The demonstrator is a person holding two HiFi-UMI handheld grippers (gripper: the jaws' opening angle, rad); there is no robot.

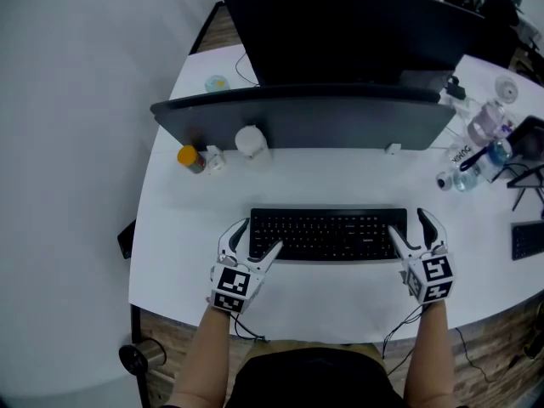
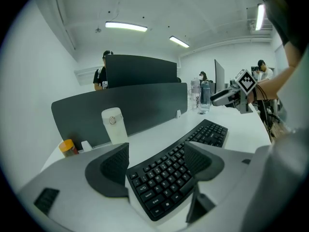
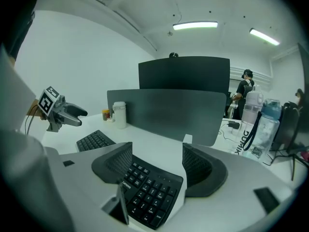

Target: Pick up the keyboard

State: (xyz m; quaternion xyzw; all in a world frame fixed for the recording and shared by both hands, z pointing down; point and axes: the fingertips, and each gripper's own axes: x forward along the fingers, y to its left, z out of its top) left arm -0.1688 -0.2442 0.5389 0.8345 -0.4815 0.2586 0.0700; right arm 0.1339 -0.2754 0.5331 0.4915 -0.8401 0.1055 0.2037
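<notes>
1. keyboard (image 1: 327, 234): black, lies flat on the white desk (image 1: 340, 304) near its front edge, long side across, well in front of the grey divider panel (image 1: 306, 121).
2. left hand-held gripper (image 1: 257, 238): jaws wide apart, kbd's left end sits between them. pads don't look to be pressing, nothing held.
3. right hand-held gripper (image 1: 410, 226): same at the right end, jaws apart w/ kbd's end between them, no clamp.
4. handling (my guess): thin rigid plastic slab, prob light. shouldn't sag if lifted by both ends.
5. key tops are smooth and give a bit, so pads set on keys may slip or press them.
6. where to hold: case rim at each end, not the keys. the ribbed pads should bite there.
7. risk: low profile, so jaws need to get right down to the desk. if the squeeze is uneven or one side lifts first, it tilts or pivots.
8. no cable visible, but can't rule one out.
</notes>
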